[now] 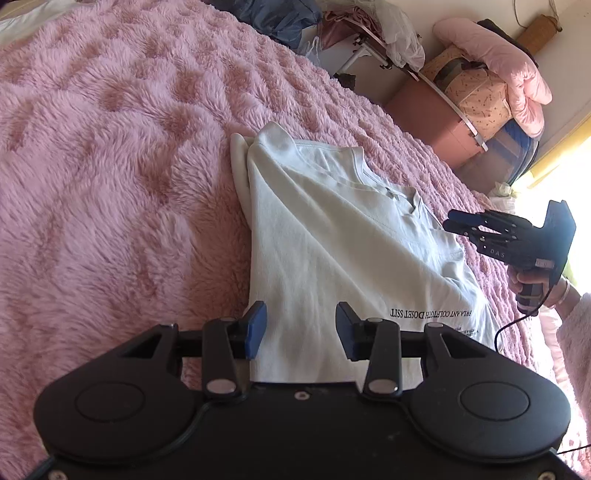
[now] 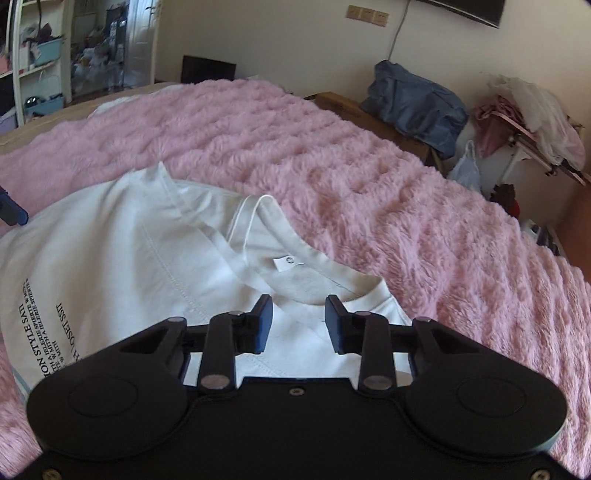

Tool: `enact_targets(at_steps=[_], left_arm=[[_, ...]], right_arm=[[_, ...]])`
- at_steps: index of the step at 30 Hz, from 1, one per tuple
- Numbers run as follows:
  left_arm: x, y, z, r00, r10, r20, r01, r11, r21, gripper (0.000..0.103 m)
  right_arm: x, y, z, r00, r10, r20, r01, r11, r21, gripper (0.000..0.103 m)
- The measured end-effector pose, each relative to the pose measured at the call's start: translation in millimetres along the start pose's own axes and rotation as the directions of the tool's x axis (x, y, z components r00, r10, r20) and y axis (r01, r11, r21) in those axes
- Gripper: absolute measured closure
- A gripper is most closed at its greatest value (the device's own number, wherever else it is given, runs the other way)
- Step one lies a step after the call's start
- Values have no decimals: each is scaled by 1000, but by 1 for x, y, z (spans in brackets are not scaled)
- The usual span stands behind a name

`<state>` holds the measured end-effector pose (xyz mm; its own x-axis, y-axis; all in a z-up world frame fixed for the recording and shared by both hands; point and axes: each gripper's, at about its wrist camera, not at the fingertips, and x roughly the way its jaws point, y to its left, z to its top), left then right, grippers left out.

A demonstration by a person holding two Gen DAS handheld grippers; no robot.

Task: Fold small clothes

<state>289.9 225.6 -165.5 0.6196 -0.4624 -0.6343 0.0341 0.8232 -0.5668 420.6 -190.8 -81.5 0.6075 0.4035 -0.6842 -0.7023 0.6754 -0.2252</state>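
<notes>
Both grippers, left gripper point(image 1: 299, 330) and right gripper point(image 2: 298, 324), hang with jaws spread and empty above the half-folded white shirt point(image 1: 332, 236), probably ready to grab for another fold.

place: home bedroom | i see: pink fluffy blanket point(image 2: 369, 177) over a bed | past its far edge: piled bedding point(image 1: 517, 74), blue bag point(image 2: 417, 107), cluttered shelves point(image 2: 37, 55), wall sockets point(image 2: 367, 15)

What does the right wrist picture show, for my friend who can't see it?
A white T-shirt, partly folded, lies on a fluffy pink blanket. The right gripper hovers over its collar, jaws open and empty.
</notes>
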Motion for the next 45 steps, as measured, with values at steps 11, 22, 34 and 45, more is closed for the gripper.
enact_targets(at_steps=[11, 22, 34, 45], left_arm=[[9, 10, -15, 996, -52, -72, 53, 999, 5, 60], [14, 16, -19, 994, -79, -82, 76, 997, -34, 59], [18, 6, -26, 993, -43, -114, 44, 999, 7, 59], [-4, -13, -18, 1000, -8, -13, 8, 998, 60, 59]], right_arm=[[64, 18, 15, 985, 111, -135, -126, 986, -110, 71], [77, 21, 10, 972, 142, -189, -159, 984, -80, 98], [92, 8, 13, 985, -46, -164, 42, 999, -29, 99], [-26, -53, -29, 990, -138, -39, 142, 978, 153, 82]])
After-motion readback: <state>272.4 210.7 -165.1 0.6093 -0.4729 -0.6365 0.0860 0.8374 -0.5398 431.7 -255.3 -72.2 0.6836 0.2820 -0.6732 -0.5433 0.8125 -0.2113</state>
